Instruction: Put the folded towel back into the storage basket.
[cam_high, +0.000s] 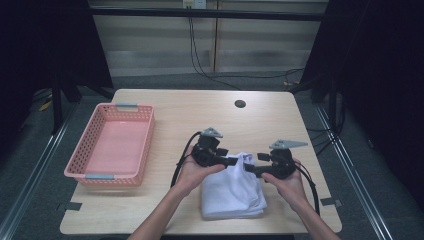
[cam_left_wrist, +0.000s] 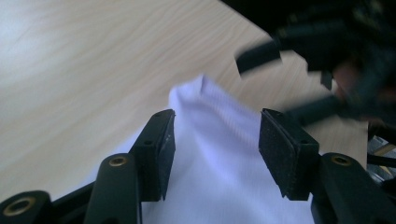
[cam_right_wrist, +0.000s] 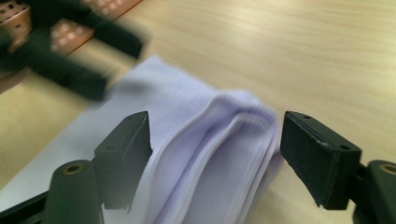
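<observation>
A folded white cloth (cam_high: 233, 189) lies on the table (cam_high: 210, 112) near its front edge, right of the pink basket (cam_high: 111, 144). The left gripper (cam_high: 239, 161) and right gripper (cam_high: 248, 169) are brought to its far edge from opposite sides, both released, jaws spread astride the layered folds, probably so all layers get pinched together.

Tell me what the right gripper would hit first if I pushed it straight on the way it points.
Probably the folded white cloth: its stacked edge lies between the open jaws of the right gripper, just ahead. Beyond it, the left gripper shows blurred, though depth is hard to judge.
</observation>
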